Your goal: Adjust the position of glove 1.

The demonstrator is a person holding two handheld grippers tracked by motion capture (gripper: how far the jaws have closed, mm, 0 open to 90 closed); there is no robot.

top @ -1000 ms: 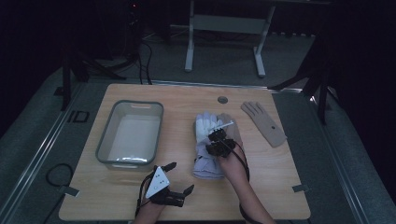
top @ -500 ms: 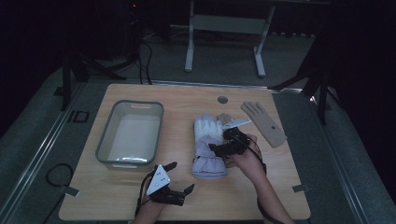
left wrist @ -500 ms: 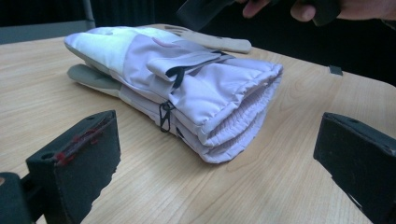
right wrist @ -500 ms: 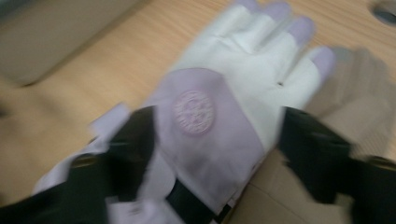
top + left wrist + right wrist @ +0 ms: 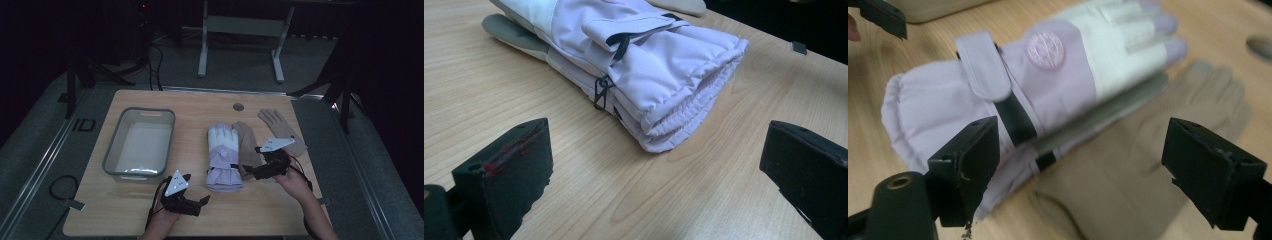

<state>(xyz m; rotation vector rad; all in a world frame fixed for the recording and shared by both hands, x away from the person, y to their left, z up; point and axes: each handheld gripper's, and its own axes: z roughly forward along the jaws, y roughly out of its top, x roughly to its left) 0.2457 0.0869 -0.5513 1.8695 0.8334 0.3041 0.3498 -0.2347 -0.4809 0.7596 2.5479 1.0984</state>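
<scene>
Padded lilac-and-white ski gloves (image 5: 223,157) lie stacked mid-table, cuffs toward me (image 5: 674,75) (image 5: 998,100). A tan glove (image 5: 247,145) (image 5: 1148,150) lies flat against their right side, and a second tan glove (image 5: 282,131) lies farther right. My right gripper (image 5: 254,172) (image 5: 1088,165) hovers over the first tan glove's cuff. Its jaws have just been opening and now stand wide with nothing pinched between them. My left gripper (image 5: 202,201) (image 5: 656,165) rests near the front edge, open, pointing at the lilac cuffs from a short way off.
A grey plastic bin (image 5: 112,150) stands on the left half of the wooden table (image 5: 280,215). A round cable hole (image 5: 238,107) sits near the far edge. Beyond the table stand a desk frame (image 5: 240,30) and dark floor.
My right gripper has moved rightward, from on top of the lilac gloves to beside them over the tan glove. My left gripper has stayed where it was.
</scene>
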